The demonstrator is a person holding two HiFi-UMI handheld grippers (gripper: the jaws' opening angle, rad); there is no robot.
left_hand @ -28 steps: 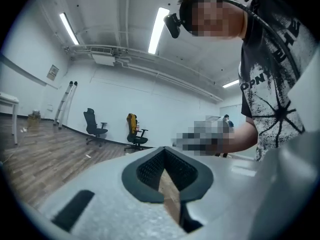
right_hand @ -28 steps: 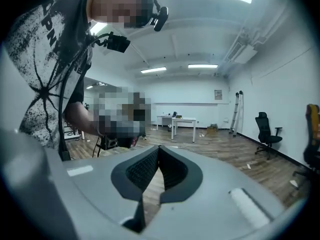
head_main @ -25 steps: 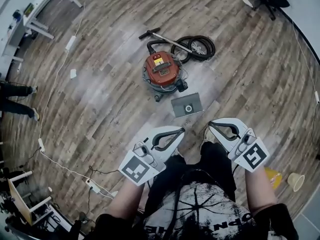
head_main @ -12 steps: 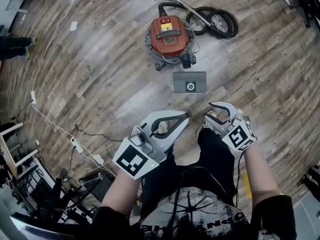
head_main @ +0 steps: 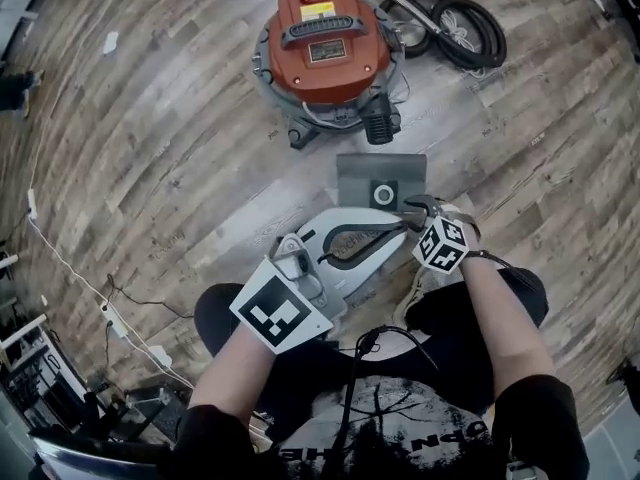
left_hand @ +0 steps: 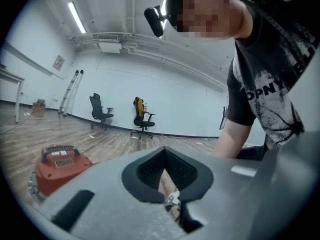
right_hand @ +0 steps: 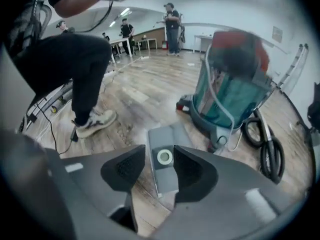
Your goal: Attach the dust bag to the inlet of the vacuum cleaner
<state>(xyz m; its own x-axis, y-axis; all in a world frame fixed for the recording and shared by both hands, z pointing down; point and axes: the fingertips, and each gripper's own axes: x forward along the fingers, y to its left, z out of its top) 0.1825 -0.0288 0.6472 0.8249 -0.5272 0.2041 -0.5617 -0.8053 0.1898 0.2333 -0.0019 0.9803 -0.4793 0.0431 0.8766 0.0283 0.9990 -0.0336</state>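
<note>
A red canister vacuum cleaner (head_main: 325,53) stands on the wood floor, and its body fills the right gripper view's upper right (right_hand: 232,84). The grey flat dust bag (head_main: 380,181) with a round white collar lies on the floor just in front of it. My right gripper (head_main: 412,208) points down over the bag's near edge. Its jaws (right_hand: 160,171) are opening, and the bag (right_hand: 167,134) shows on the floor through the gap, untouched. My left gripper (head_main: 400,232) sits level beside it, shut and empty (left_hand: 167,186), with the vacuum (left_hand: 57,166) to its left.
A coiled black hose (head_main: 455,23) and wand lie behind the vacuum, the hose (right_hand: 265,144) right of the bag. A white cable (head_main: 70,268) runs along the floor at left. The person's shoe (right_hand: 95,121) stands left of the bag. People (right_hand: 172,26) stand far back; office chairs (left_hand: 100,114).
The person has crouched, so the vacuum and bag look much closer. Both grippers dropped toward the floor. The right one tipped downward over the bag and its jaws opened.
</note>
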